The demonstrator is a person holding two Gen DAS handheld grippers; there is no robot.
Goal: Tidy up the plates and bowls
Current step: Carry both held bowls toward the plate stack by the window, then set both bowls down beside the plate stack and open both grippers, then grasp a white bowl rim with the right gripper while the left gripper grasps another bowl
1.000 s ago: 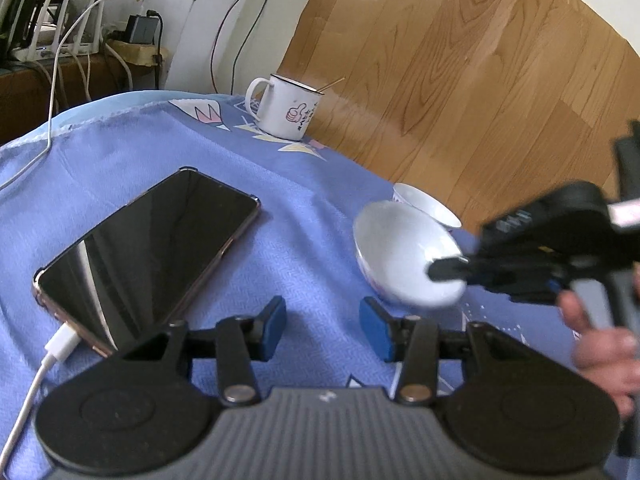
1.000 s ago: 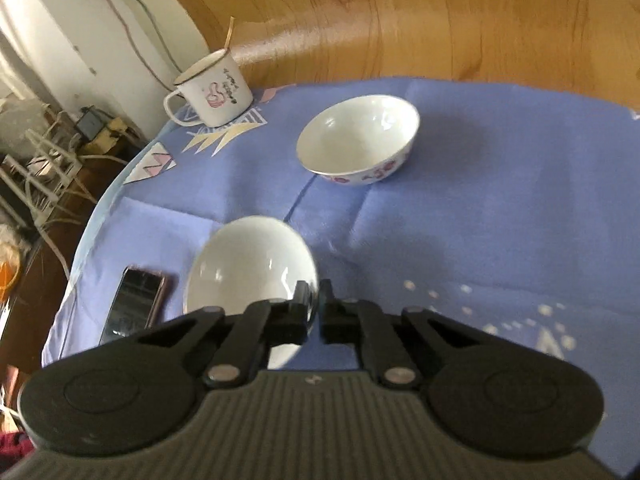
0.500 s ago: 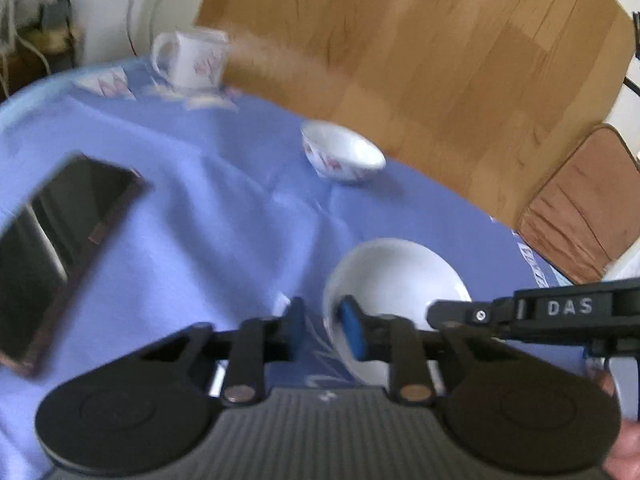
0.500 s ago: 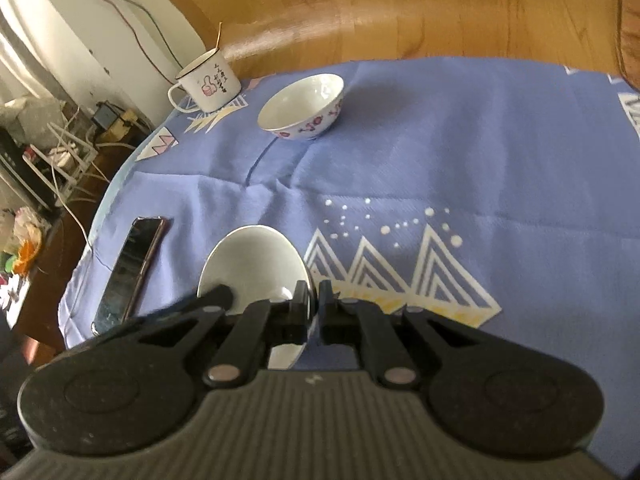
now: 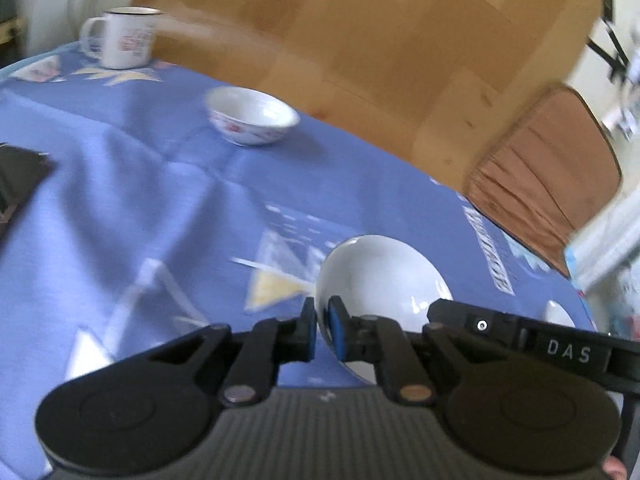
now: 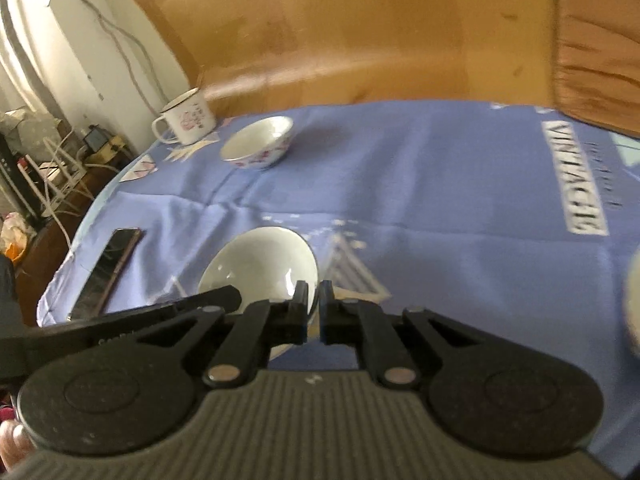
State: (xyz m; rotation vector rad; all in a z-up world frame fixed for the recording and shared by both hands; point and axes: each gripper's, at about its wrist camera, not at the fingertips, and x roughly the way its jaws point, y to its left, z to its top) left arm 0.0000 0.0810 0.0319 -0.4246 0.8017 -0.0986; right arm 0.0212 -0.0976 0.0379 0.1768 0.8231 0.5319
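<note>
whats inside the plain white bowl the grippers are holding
The plain white bowl shows only bare glossy white inside. The left gripper and right gripper each pinch its rim, and their bodies cover its nearest part, so that part is unseen.

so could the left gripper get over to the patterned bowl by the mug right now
Probably not yet. The left gripper is shut on the rim of the white bowl, as is the right gripper. The tablecloth between it and the patterned bowl looks bare, so the path itself seems free.
</note>
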